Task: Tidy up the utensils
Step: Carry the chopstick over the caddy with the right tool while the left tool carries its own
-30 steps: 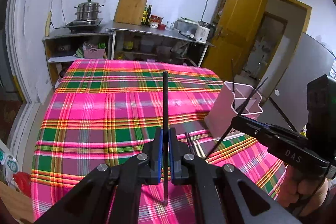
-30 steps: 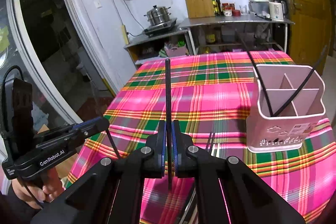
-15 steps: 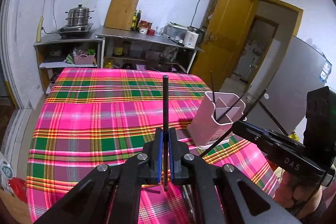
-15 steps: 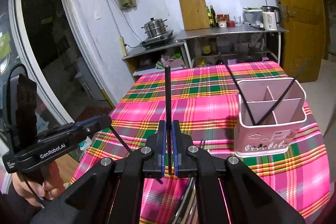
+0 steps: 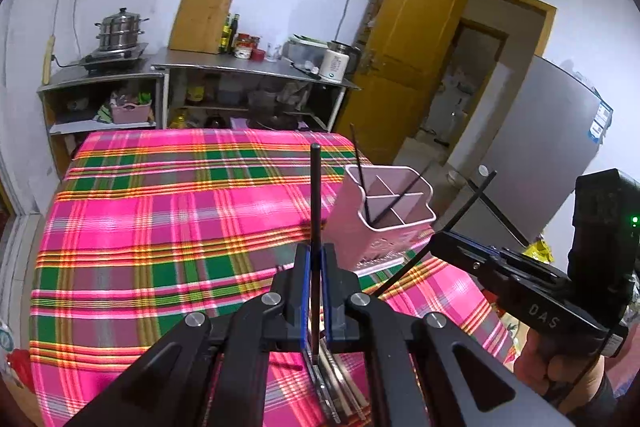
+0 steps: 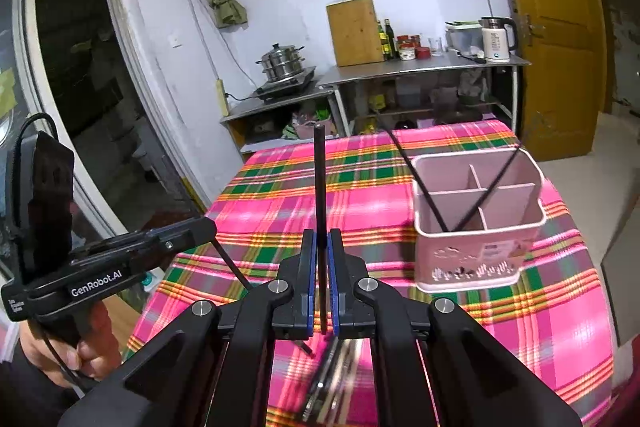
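My left gripper (image 5: 315,259) is shut on a black chopstick (image 5: 315,195) that stands upright between its pads. My right gripper (image 6: 321,247) is shut on another black chopstick (image 6: 320,187), also upright. A pink divided utensil holder (image 5: 386,211) stands on the plaid tablecloth, right of the left gripper; in the right wrist view the holder (image 6: 478,227) is ahead and right. Two black chopsticks (image 6: 432,199) lean inside it. Both grippers are raised above the table. More utensils (image 6: 332,383) lie blurred on the cloth below the grippers.
The table wears a pink and green plaid cloth (image 5: 180,227). Behind it stand metal shelves (image 5: 248,79) with a steamer pot, cutting board, bottles and a kettle. A yellow door (image 5: 404,47) and a grey fridge (image 5: 540,147) are at the right.
Both grippers have risen and pulled back with their chopsticks; the table and holder look smaller and lower. The grips are unchanged.
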`<state>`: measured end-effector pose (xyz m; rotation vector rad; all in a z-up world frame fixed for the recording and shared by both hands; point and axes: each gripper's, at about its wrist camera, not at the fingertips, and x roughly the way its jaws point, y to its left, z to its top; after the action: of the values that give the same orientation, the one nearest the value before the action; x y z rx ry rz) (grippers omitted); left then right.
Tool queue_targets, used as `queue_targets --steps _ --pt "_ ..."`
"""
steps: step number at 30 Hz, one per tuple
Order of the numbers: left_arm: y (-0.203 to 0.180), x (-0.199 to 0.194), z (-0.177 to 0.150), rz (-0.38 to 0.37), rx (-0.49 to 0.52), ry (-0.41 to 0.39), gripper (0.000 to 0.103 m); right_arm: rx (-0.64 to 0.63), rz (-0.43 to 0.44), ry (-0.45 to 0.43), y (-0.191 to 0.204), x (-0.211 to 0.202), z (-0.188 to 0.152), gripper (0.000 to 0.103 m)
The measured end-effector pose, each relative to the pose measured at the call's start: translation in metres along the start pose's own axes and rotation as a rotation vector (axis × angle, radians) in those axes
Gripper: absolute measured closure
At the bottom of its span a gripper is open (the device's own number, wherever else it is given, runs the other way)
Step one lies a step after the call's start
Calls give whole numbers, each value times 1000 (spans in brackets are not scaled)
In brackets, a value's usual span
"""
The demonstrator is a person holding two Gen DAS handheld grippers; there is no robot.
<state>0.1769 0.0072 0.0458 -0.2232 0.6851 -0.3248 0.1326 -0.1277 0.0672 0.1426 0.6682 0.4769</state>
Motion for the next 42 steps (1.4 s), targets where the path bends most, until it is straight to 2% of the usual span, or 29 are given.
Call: queue_targets --steps 6,13,25,34,42 --pt "-15 20 2 -42 1 27 98 30 -38 -3 -25 -9 0 97" --pt "-32 39 20 -86 7 24 98 66 -85 -50 -53 -26 16 97" --pt "-64 51 85 -143 14 -57 98 89 -146 -167 -86 -54 63 97" --pt "-69 58 126 -142 -3 -119 98 79 -166 -230 -95 -56 98 97" --pt "-60 91 123 -112 -13 -86 98 98 -172 -201 -110 -27 101 97"
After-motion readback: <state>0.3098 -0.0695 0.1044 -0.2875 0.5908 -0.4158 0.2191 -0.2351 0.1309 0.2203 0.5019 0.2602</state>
